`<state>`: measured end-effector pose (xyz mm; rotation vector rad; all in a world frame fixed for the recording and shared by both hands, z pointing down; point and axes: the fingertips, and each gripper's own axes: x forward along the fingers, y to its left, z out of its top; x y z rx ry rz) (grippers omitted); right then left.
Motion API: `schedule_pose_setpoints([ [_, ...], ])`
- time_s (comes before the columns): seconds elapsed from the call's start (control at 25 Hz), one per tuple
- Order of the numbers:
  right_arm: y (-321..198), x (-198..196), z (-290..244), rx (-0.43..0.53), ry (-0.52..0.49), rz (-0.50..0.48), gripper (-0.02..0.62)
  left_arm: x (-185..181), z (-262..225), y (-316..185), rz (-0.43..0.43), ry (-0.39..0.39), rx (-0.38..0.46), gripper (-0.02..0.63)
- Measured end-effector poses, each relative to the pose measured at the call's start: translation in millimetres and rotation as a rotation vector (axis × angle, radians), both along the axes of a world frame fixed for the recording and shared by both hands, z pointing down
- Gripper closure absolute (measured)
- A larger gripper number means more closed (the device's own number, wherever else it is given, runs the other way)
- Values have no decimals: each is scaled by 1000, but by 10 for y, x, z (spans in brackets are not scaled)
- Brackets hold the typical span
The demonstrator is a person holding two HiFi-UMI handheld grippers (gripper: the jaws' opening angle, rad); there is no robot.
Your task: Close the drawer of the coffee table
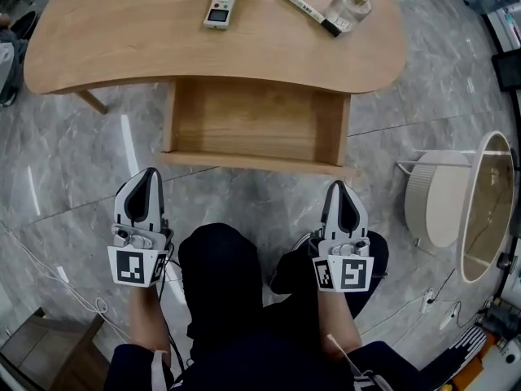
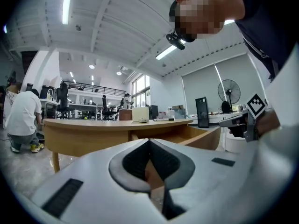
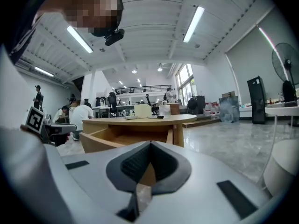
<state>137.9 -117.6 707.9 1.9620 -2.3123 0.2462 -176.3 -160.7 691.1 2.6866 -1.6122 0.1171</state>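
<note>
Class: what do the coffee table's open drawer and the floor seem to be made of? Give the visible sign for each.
Drawer: probably light wood or veneer, matt finish; grain shows. Floor: polished grey stone or stone-look tile; pale veins, joint lines, glossy reflections.

No legible words, numbers or brands anywhere. Handheld device at far edge of worktop: small screen, print too small to read. Marker pen toward far right corner: dark lettering on white barrel, unreadable. Cubes on left gripper and right gripper: black-and-white square code patterns, no letters.
</note>
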Motion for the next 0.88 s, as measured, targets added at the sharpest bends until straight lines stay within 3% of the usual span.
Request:
schedule_pose_setpoints([
  [0.12, 55, -6, 128, -2, 4, 29, 571, -15, 161, 68, 7, 24, -15, 581],
  [0.36, 35, -14, 153, 20, 12, 37, 571, -1, 438, 136, -12, -6, -33, 581],
  [0.88, -63, -66, 329, -12, 28, 57, 570, 52, 450, 57, -47, -4, -32, 581],
])
